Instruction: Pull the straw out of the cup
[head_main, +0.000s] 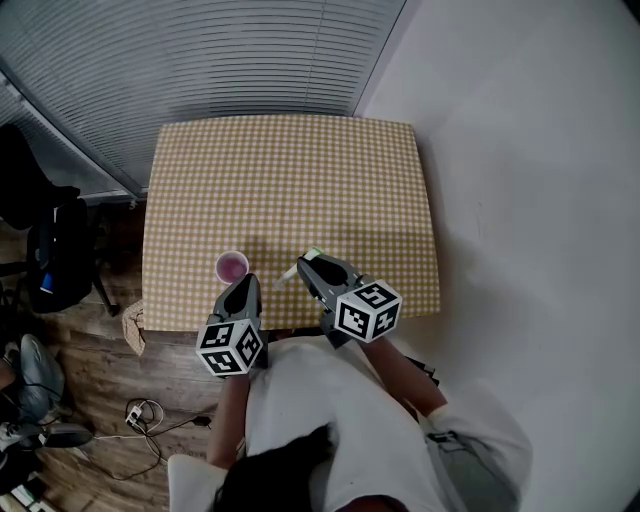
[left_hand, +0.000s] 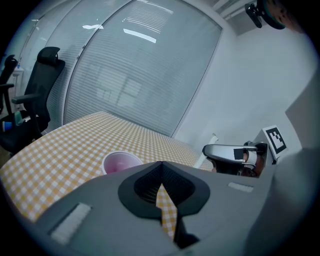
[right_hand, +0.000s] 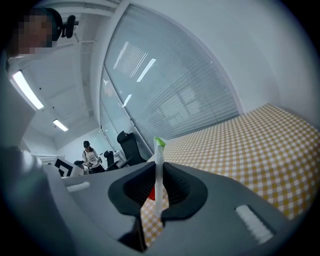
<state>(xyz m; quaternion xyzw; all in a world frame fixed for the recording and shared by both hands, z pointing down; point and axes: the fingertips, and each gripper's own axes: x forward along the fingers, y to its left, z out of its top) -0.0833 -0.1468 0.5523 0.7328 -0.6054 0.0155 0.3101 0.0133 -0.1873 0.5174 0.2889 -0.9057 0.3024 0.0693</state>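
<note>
A pink cup (head_main: 232, 266) stands upright near the front edge of the table (head_main: 290, 170), which has a yellow checked cloth; the left gripper view shows the cup (left_hand: 120, 162) with nothing in it. My left gripper (head_main: 245, 282) sits just in front of the cup, and its jaws (left_hand: 161, 167) meet at the tips with nothing between them. My right gripper (head_main: 306, 266) is to the right of the cup, shut on a white straw (right_hand: 159, 172) with a green tip. The straw (head_main: 300, 264) is clear of the cup and shows beside the right gripper (left_hand: 231, 152) in the left gripper view.
A black office chair (head_main: 50, 250) stands left of the table by the blind-covered glass wall (head_main: 200, 60). A white wall (head_main: 520, 150) runs along the right. Cables (head_main: 140, 412) lie on the wooden floor. A person (right_hand: 91, 156) stands far off in the right gripper view.
</note>
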